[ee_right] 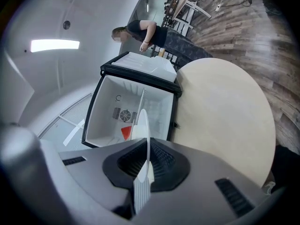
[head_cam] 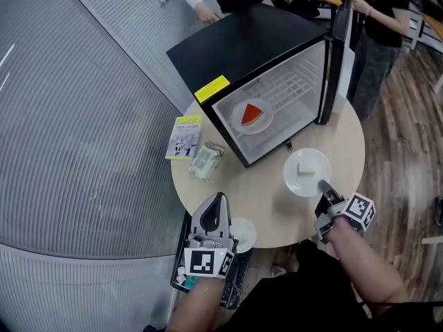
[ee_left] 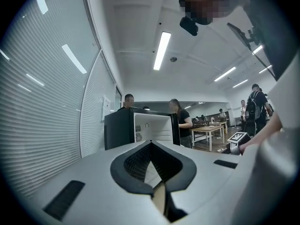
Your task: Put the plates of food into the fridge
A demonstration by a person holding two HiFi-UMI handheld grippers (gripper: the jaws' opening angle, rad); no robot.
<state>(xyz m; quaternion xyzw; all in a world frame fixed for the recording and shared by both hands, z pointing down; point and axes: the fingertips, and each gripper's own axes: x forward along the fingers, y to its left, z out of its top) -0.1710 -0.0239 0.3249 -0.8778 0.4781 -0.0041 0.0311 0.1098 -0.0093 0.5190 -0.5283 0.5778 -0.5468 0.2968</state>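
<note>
My right gripper (head_cam: pixel 324 186) is clamped on the plate's (head_cam: pixel 294 177) near rim, I'd say to keep the pale slice (head_cam: pixel 305 169) level for the open fridge (head_cam: pixel 208 47) ahead. My left gripper (head_cam: pixel 219 199) is closed and empty, just beside a small plate (head_cam: pixel 246 235).

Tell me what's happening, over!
Right gripper shut on white plate with food. Left gripper shut, beside small dish. Fridge open, plate with red slice inside. Nothing blocking the way.

Round pale worktop (head_cam: pixel 263 199), black mini fridge (head_cam: pixel 235 54) standing on its far half with door open, yellow-and-white booklet (head_cam: pixel 185 137) and clear jar (head_cam: pixel 206 161) lying near its left edge.
</note>
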